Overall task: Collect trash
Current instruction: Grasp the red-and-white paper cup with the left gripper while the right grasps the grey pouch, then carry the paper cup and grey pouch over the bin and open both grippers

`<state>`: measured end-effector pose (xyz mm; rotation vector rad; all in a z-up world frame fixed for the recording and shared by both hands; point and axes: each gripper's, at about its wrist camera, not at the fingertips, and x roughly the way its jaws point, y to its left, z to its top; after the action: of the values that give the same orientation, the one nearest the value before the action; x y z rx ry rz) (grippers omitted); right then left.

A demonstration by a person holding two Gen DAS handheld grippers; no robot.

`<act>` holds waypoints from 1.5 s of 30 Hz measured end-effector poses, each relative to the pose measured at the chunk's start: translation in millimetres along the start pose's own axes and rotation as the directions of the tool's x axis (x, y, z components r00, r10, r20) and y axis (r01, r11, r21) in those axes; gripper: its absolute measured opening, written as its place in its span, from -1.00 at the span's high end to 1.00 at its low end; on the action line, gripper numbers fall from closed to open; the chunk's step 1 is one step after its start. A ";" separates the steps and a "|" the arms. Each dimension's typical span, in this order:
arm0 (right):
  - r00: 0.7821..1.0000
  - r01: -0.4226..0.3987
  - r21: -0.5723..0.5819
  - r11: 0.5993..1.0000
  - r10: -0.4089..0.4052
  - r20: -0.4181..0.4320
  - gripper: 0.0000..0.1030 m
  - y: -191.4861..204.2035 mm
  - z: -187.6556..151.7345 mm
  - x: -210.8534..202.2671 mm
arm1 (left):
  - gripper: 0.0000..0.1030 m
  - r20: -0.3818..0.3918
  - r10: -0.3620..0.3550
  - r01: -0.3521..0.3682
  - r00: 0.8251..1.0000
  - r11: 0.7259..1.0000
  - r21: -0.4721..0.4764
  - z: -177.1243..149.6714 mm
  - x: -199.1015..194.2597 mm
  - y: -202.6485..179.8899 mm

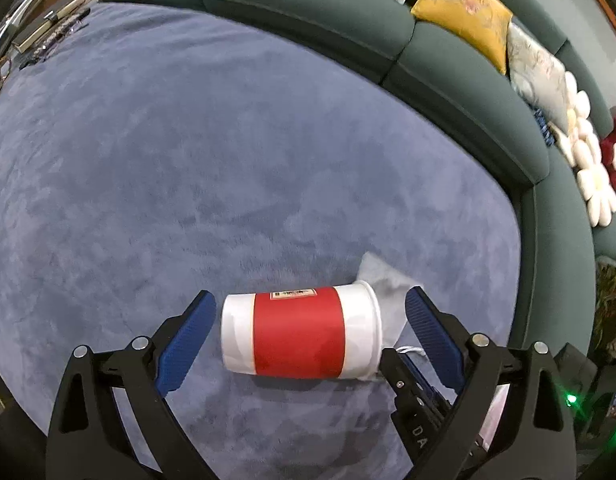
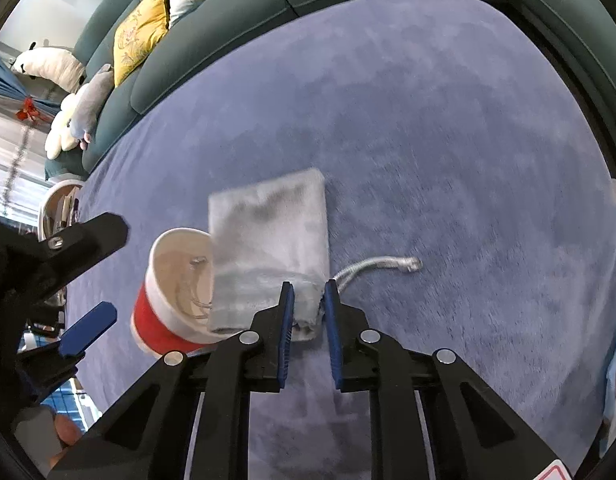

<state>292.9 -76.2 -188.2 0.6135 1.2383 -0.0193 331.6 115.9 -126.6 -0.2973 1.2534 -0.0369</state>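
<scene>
A white paper cup with a red band [image 1: 300, 334] lies on its side on the blue carpet, mouth toward the right. My left gripper [image 1: 309, 326] is open, its blue pads on either side of the cup, apart from it. A grey drawstring pouch [image 2: 268, 248] lies beside the cup's mouth [image 2: 180, 276]; it also shows in the left wrist view [image 1: 381, 280]. My right gripper [image 2: 309, 296] is shut on the pouch's gathered neck. The pouch's silver cord [image 2: 379, 264] trails right on the carpet.
A dark green curved sofa [image 1: 447, 60] with yellow and pale cushions [image 1: 463, 12] rings the blue carpet [image 1: 188, 160]. Plush toys [image 2: 68, 120] lie on the sofa. A low table with clutter [image 1: 40, 36] stands at the far left.
</scene>
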 end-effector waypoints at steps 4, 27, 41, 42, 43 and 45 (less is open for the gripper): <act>1.000 -0.009 0.007 1.000 0.009 -0.016 0.69 -4.7 -5.0 2.0 | -0.77 -0.048 0.062 -0.062 0.997 0.998 0.001 -9.5 16.9 0.5; 0.995 0.022 -0.054 0.998 -0.017 0.094 0.83 -2.8 -11.2 -42.3 | -0.61 0.003 0.038 -0.038 0.999 0.998 0.050 -44.1 -13.9 9.7; 0.962 0.044 -0.027 0.999 -0.035 0.270 0.83 -36.5 -39.4 -155.4 | -0.61 0.078 -0.042 0.027 0.996 0.982 0.185 -88.6 -83.2 -58.0; 0.958 0.046 -0.021 0.999 -0.038 0.285 0.83 -42.4 -43.1 -165.1 | -0.61 0.083 -0.049 0.031 0.995 0.979 0.202 -95.1 -87.7 -65.7; 0.955 0.047 -0.015 0.999 -0.041 0.294 0.83 -44.6 -45.2 -170.9 | -0.61 0.086 -0.053 0.034 0.995 0.976 0.214 -99.6 -91.4 -70.3; 0.946 0.043 0.007 0.999 -0.043 0.320 0.83 -59.4 -51.5 -188.3 | -0.61 0.092 -0.067 0.042 0.994 0.968 0.246 -112.2 -99.2 -86.3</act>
<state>162.4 -161.4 -56.5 0.5579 0.9356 -0.1503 206.5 29.1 -44.8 -0.1185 1.1282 -0.2197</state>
